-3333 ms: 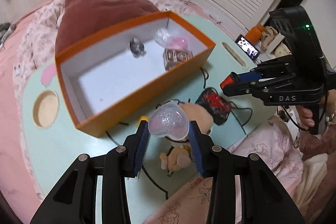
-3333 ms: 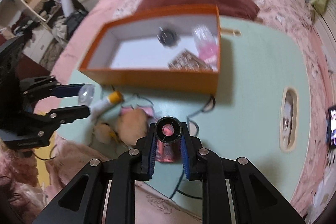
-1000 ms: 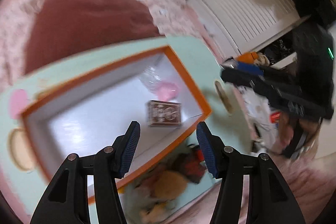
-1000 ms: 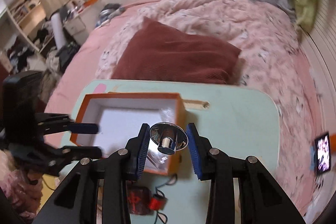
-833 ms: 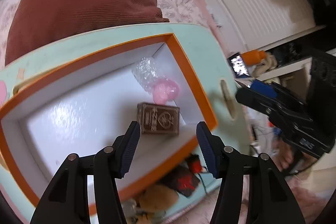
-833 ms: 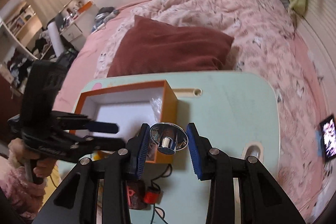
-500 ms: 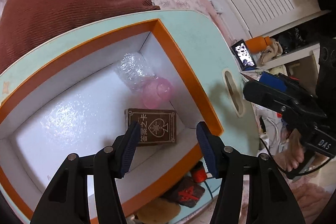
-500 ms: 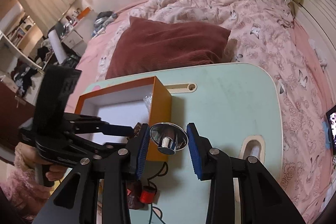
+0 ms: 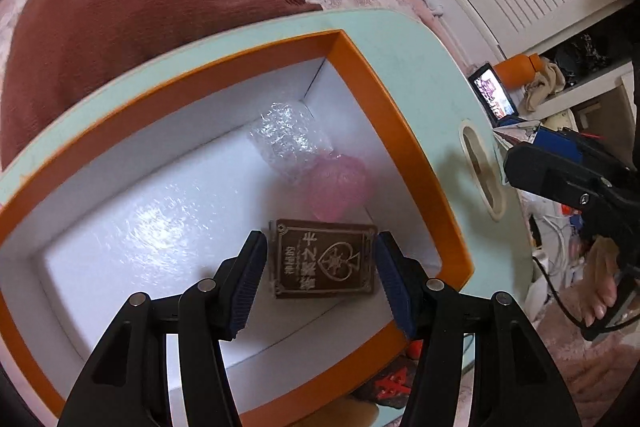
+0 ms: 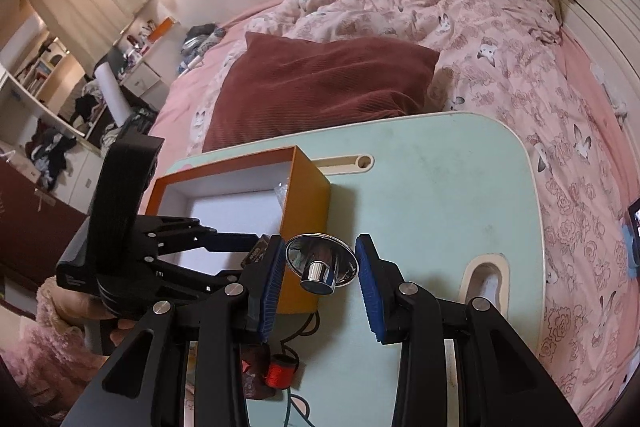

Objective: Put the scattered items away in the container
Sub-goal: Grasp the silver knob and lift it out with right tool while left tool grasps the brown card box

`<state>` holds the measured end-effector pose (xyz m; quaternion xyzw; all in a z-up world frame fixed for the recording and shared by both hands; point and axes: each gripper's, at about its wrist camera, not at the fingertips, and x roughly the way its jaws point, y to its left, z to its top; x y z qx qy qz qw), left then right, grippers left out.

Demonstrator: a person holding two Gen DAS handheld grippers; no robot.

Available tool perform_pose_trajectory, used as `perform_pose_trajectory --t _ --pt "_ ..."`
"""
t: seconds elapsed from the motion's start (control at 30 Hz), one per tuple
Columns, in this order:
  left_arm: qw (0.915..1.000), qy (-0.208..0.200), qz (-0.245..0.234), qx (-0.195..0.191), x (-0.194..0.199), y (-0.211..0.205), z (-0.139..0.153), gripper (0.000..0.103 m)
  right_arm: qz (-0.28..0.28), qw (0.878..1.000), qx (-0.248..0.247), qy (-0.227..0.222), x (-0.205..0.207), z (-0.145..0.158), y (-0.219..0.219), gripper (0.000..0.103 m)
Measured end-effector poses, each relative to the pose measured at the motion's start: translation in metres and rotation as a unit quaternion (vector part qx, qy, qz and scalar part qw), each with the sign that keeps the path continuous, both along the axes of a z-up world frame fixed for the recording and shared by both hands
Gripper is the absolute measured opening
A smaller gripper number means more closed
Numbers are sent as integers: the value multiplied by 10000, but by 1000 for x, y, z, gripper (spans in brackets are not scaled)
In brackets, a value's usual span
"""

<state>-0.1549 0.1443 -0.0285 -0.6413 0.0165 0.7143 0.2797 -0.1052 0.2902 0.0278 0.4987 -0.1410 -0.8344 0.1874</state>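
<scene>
The orange box [image 9: 400,123] with a white inside stands on the mint lap table [image 9: 424,67]. In it lie a brown card deck [image 9: 326,259], a pink object [image 9: 340,187] and bubble wrap [image 9: 288,139]. My left gripper [image 9: 320,277] is open, its jaws either side of the card deck, over the box. My right gripper [image 10: 320,271] is shut on a shiny chrome knob [image 10: 320,265], held above the table beside the box [image 10: 306,199]. The left gripper also shows in the right wrist view [image 10: 224,255].
A red-and-black item [image 10: 276,371] with a cable lies on the table below the box. A maroon pillow [image 10: 320,87] and pink floral bedding [image 10: 480,27] lie beyond the table. A phone [image 9: 492,95] lies off the right edge. The table has a cut-out handle [image 10: 486,279].
My left gripper let go of the clear heart-shaped piece and moved over the box, lowering toward the card deck. My right gripper lifted away holding the chrome knob.
</scene>
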Motion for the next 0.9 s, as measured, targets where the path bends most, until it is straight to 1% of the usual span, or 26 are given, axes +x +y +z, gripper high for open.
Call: perform_pose_trajectory --t 0.07,0.17,0.27,0.3,0.33,0.37,0.4,0.43,0.53,0.63,0.67,0.73,0.77,0.8,0.83,0.9 --pt "9999 -47 -110 -18 1 2 -2 57 -12 10000 -20 -9 0 0 0 35" --pt "9988 285 -401 -81 8 8 0 57 -30 10000 -33 -18 0 0 1 35" --pt "9982 282 -521 -79 8 7 0 57 -28 10000 -43 -11 0 0 1 35" --pt "9982 302 -503 -94 7 5 1 59 -19 10000 -47 -4 0 0 1 35" --pt "9980 394 -470 -162 6 5 1 64 -17 10000 -49 -1 0 1 1 35" --pt "9970 575 -387 -337 6 3 2 68 -14 10000 -60 12 1 1 1 35" --pt "9961 697 -325 -443 6 6 3 69 -16 10000 -71 27 1 1 2 35" --pt "9956 754 -265 -497 4 3 4 69 -17 10000 -78 38 2 2 2 35" --pt "9956 693 60 -624 -6 -13 6 69 -40 10000 -77 43 3 3 3 35" --pt "9911 892 391 -911 -11 -32 9 69 -62 9999 -68 60 5 4 3 35" --pt "9915 806 488 -903 -12 -37 9 69 -55 9999 -70 65 5 5 3 35" --pt "9958 500 492 -592 -11 -40 9 69 -3 10000 -56 48 6 4 1 35" --pt "9967 431 474 -492 -9 -40 9 69 42 10000 -40 21 6 3 -1 35" --pt "9965 472 438 -527 -6 -38 9 69 132 9999 20 -37 8 1 -6 35" --pt "9956 568 394 -640 -4 -36 9 69 211 9997 90 -80 9 -1 -11 35" --pt "9918 804 283 -948 -2 -32 7 69 374 9991 168 -134 15 -4 -19 35"
